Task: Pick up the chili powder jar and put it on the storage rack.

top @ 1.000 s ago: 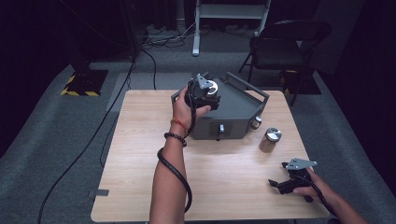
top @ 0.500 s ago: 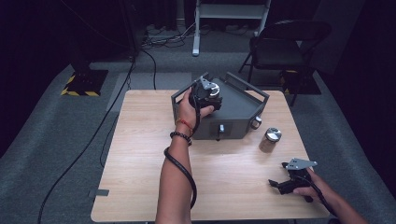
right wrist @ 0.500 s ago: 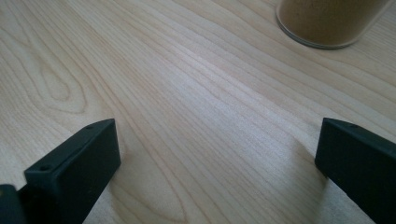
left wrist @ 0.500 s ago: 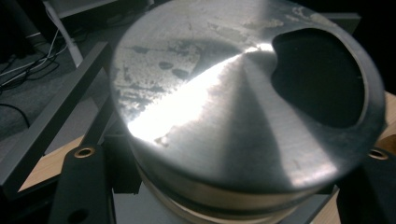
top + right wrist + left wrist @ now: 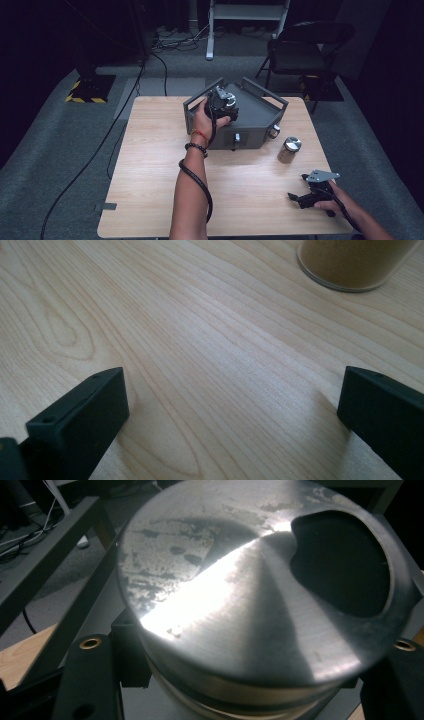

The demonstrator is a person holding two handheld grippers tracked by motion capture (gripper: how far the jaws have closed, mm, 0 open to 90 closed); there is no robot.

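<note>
Over the grey tray (image 5: 260,117), left gripper (image 5: 222,102) fingers pinch a metal cylinder (image 5: 260,595), flat face tilted toward its camera.

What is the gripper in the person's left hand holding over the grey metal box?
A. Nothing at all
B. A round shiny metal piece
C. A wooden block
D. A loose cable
B: the left gripper has its black jaws closed on either side of a round silvery metal piece, held above the grey metal box.
</note>
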